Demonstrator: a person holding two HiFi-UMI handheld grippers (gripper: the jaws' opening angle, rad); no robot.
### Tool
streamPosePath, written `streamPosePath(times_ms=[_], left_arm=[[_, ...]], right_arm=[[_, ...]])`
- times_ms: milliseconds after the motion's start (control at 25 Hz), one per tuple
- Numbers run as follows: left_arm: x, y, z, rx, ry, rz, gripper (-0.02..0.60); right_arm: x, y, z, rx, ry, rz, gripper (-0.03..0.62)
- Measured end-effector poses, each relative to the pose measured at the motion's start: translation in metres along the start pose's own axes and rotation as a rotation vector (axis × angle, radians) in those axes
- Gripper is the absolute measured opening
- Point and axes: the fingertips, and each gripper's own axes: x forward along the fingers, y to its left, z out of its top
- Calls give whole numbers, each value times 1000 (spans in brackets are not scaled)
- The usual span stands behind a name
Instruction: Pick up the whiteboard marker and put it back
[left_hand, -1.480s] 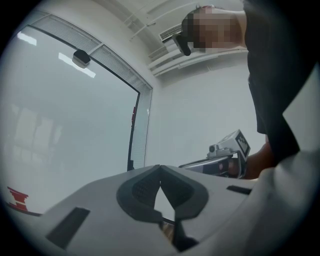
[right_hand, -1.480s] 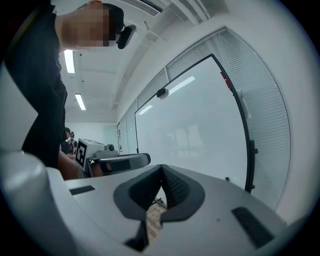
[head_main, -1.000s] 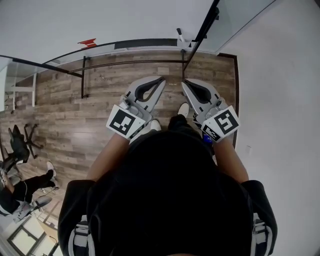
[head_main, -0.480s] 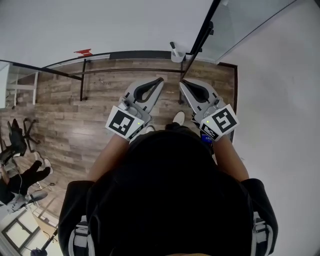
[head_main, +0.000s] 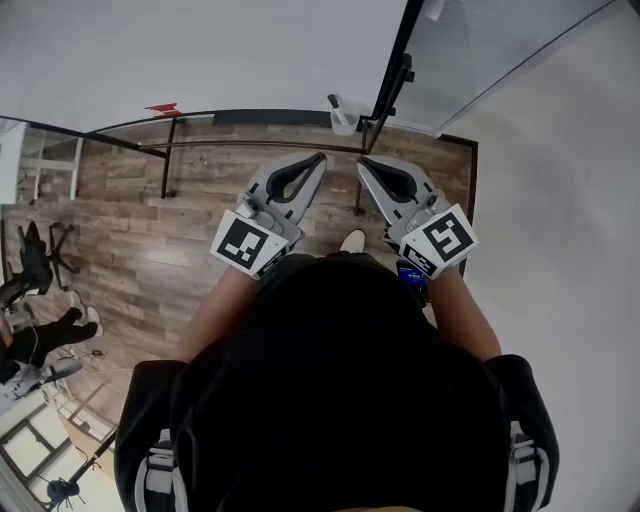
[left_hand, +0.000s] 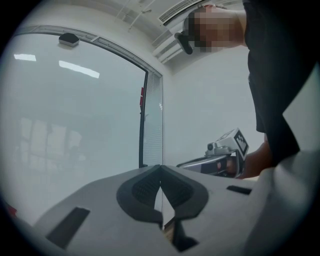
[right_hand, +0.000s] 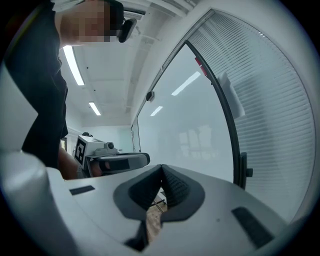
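I have both grippers held out side by side over the wood floor (head_main: 130, 230). The left gripper (head_main: 321, 158) has its jaws closed tip to tip with nothing between them, and the right gripper (head_main: 361, 162) is closed and empty as well. What looks like the marker (head_main: 333, 103) stands in a small white holder (head_main: 344, 123) against the wall, just beyond both tips and apart from them.

My left gripper (left_hand: 160, 167) and right gripper (right_hand: 161, 167) have matt grey plastic shells and black ribbed pads (left_hand: 142, 189). Beneath my jaws the floor (head_main: 150, 220) is grained wood, low sheen; ahead, the glass pane (right_hand: 190, 130) is smooth and glossy, its frame (head_main: 397, 65) matt black
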Motion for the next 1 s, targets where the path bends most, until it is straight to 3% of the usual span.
streamPosePath(times_ms=[360, 680, 1000], left_arm=[[27, -6, -6, -15, 10, 22, 3], [42, 21, -13, -21, -10, 40, 3], [53, 59, -34, -47, 10, -20, 3]], right_arm=[[-15, -25, -9, 13, 11, 20, -6], [6, -44, -31, 26, 68, 25, -5], [44, -68, -53, 47, 143, -37, -5]])
